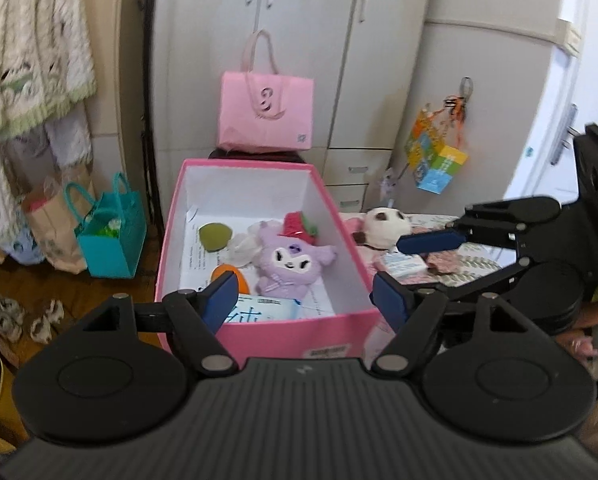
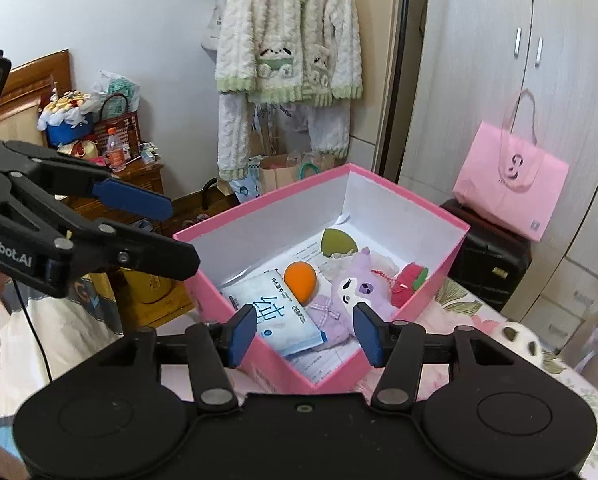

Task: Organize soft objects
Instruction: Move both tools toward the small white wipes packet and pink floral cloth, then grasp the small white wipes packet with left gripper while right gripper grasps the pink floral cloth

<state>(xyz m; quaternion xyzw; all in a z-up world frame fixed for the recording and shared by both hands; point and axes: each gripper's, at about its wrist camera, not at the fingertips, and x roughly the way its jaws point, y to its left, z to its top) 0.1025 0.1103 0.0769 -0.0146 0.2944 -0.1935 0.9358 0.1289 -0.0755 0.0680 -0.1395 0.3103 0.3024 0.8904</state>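
We hold both grippers above the near edge of the pink box [image 2: 443, 220] on the bed, the left gripper [image 1: 303, 300] and right gripper [image 2: 305, 330] each with fingers apart and empty. The purple plush [image 2: 349, 292], orange sponge [image 2: 300, 276], green sponge [image 1: 215, 236] and tissue pack [image 2: 275, 312] lie inside, likely gathered there for sorting. The panda plush [image 1: 387, 222] lies outside on the bed, probably next.

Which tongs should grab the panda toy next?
Probably the right tongs: open, empty, already over the bed near the panda toy. The left tongs, also open, face the pink box.
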